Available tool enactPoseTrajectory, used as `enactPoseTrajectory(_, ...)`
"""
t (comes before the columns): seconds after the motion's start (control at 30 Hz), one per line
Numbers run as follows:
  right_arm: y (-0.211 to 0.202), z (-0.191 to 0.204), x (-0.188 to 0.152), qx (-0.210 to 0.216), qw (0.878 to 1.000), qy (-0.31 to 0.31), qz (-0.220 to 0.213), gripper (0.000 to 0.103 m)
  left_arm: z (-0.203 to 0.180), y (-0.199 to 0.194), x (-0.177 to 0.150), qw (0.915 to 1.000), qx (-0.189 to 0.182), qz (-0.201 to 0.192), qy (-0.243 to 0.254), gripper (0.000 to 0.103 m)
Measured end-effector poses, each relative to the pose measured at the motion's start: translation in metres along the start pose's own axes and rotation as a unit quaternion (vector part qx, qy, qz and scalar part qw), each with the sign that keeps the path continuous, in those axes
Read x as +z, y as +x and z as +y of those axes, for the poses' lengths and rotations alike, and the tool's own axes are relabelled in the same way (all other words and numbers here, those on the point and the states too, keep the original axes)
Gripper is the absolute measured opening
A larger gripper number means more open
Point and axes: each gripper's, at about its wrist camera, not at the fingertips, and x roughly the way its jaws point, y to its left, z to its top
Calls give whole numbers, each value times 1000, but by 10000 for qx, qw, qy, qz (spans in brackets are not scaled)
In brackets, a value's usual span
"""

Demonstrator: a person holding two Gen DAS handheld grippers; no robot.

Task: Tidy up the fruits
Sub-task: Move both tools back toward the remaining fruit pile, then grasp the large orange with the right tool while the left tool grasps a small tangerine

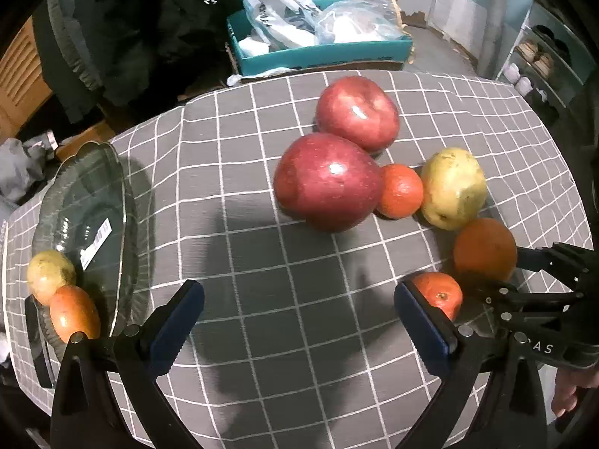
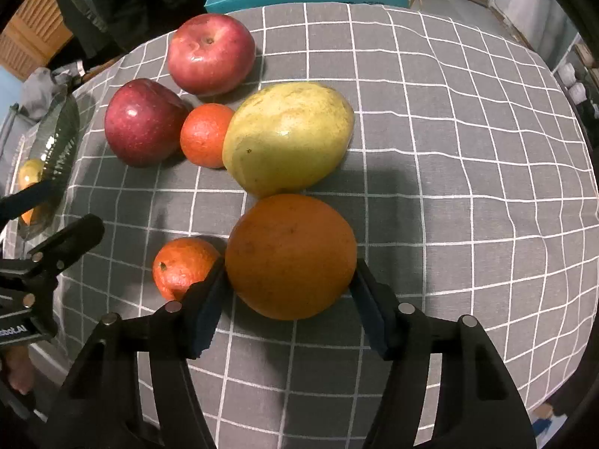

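Note:
On the grey checked cloth (image 2: 449, 149) my right gripper (image 2: 290, 266) is shut on a large orange (image 2: 290, 247), one pad pressed to each side of it. A small tangerine (image 2: 183, 265) lies just left of its left finger. Beyond sit a yellow-green fruit (image 2: 288, 134), another tangerine (image 2: 206, 134) and two red apples (image 2: 144, 131) (image 2: 209, 52). My left gripper (image 1: 297, 292) hangs open over bare cloth with nothing between its fingers; the near tangerine (image 1: 438, 293) lies beside its right finger. A glass bowl (image 1: 86, 194) at the left holds a yellow fruit (image 1: 50, 275) and an orange one (image 1: 75, 312).
A teal box (image 1: 322, 56) full of plastic bags stands past the table's far edge. Dark clothing (image 1: 131, 30) hangs at the back left. A shelf unit (image 1: 543, 60) stands at the far right. The person's hand (image 1: 569, 389) shows at the right edge.

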Motion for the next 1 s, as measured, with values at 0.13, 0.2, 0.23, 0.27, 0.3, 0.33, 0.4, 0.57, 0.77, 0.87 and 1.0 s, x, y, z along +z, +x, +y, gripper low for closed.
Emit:
enactPoseTrajectory(0.13,-14,-10,-4,-310,9992,60,-229,63,-7,1,0,10000,-81,13,46,102)
enactPoseTrajectory(0.2,-18,-16,-3,-485,9983,96,-315,63,-12,2,0,9999,-117,28,81,102)
enactPoseTrajectory(0.23,-20,-19,-3,-562,9978,113,-347,63,-15,3,0,9999,-129,36,106,102)
enactPoseTrajectory(0.27,-22,-22,-4,-628,9972,139,-393,63,-19,4,1,9998,-150,42,134,102)
enactPoseTrajectory(0.3,-24,-25,-4,-667,9968,148,-419,63,-21,4,1,9997,-168,52,154,102)
enactPoseTrajectory(0.33,-25,-27,-5,-717,9963,146,-443,63,-24,5,1,9997,-186,64,169,102)
enactPoseTrajectory(0.4,-27,-31,-7,-814,9955,136,-462,63,-30,6,1,9994,-247,91,203,102)
enactPoseTrajectory(0.57,-28,-38,-11,-1022,9937,50,-450,63,-46,10,0,9985,-422,193,291,102)
enactPoseTrajectory(0.77,-30,-45,-15,-1047,9934,99,-461,63,-64,18,-4,9971,-552,322,413,102)
enactPoseTrajectory(0.87,-31,-47,-16,-1028,9935,126,-470,63,-68,23,-5,9963,-623,400,426,102)
enactPoseTrajectory(1.0,-32,-47,-14,-1001,9937,140,-479,63,-72,32,-7,9951,-710,536,438,98)
